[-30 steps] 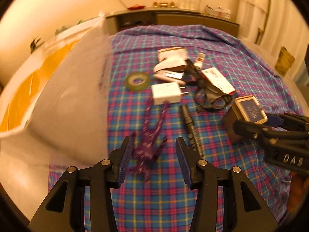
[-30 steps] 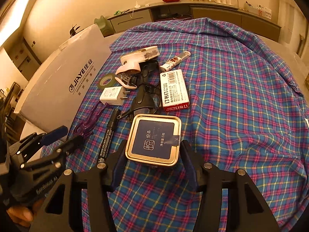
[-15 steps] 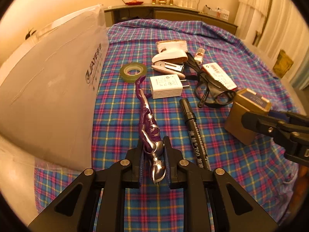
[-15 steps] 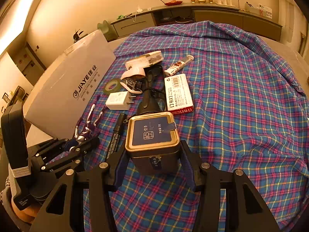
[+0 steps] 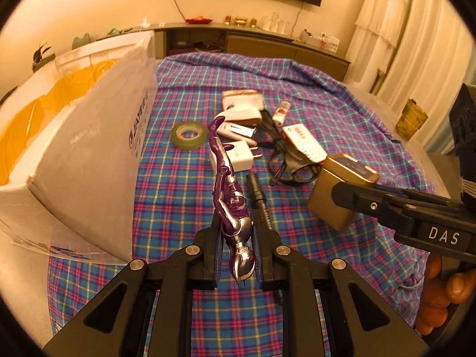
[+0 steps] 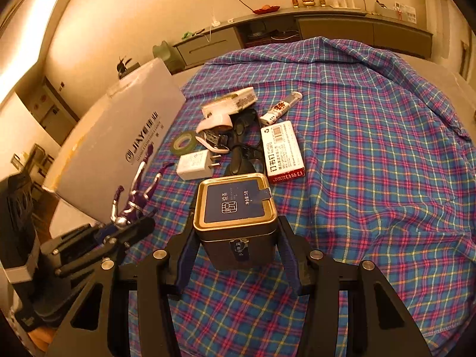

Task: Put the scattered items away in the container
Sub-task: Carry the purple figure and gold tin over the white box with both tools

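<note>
Partly hiding the marker (image 5: 259, 200), left gripper (image 5: 238, 251) clamps figurine (image 5: 230, 208); right gripper (image 6: 236, 257) grips tin (image 6: 236, 217).

Glossy plastic figurine (image 5: 230, 196), shiny gold metal tin (image 6: 235, 208), woven plaid cloth (image 6: 372, 178), matt cardboard box (image 5: 89, 154)

Table under blue-pink plaid cloth (image 6: 372, 163). Lying on it in a loose cluster: green tape roll (image 5: 189, 134), white plug charger (image 6: 195, 165), stapler (image 6: 215, 126), staples box (image 6: 282, 151), black marker (image 5: 258, 192), small tube (image 6: 281, 108), dark glasses (image 5: 290, 163). Grey-white box (image 5: 89, 160) at cloth's left edge.
</note>
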Demonstrator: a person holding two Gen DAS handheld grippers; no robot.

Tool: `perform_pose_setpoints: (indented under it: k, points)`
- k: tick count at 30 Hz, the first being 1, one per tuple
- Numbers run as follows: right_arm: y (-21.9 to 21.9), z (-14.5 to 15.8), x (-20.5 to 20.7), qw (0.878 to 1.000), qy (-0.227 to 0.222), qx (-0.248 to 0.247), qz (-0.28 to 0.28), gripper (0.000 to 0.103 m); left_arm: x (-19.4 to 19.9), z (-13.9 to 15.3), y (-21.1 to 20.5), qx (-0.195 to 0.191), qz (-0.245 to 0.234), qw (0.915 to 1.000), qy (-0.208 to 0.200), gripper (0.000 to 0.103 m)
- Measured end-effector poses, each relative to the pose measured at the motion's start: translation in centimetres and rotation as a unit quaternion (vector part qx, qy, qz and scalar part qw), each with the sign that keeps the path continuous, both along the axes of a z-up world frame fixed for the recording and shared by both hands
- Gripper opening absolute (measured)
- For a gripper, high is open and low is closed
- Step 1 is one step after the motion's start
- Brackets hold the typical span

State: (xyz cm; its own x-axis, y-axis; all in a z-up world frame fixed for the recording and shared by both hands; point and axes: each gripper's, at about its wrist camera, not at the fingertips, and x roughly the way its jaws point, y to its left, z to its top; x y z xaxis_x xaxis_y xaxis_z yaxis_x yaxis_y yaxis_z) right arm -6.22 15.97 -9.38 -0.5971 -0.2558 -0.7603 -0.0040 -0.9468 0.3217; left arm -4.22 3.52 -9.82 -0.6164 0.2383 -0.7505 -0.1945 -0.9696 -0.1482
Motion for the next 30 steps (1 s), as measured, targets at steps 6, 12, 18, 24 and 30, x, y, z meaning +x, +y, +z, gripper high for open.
perform_pose_setpoints:
  k: [6,12,18,24,30]
  points:
    - [-0.2,0.9,0.4,0.999,0.016,-0.031,0.001,0.051,0.2,1.5,-0.4,0.016,0.001,0.9998,0.015,0.018]
    - [-0.7,1.8,0.8,0.998,0.036,-0.047,0.013,0.051,0.7,3.2,-1.0,0.032,0.004,0.999,0.03,0.018]
    - [-1.5,3.2,1.5,0.997,0.064,-0.037,0.023,0.051,1.2,5.3,-2.3,0.047,0.015,0.9979,0.042,0.018]
    - [-2.9,4.6,3.0,0.995,0.09,-0.013,0.041,0.051,1.2,5.7,-4.2,0.063,0.033,0.9969,0.032,0.018]
    - [-3.9,7.0,4.3,0.992,0.111,-0.01,0.051,0.051,0.9,7.2,-6.8,0.082,0.054,0.9944,0.039,0.018]
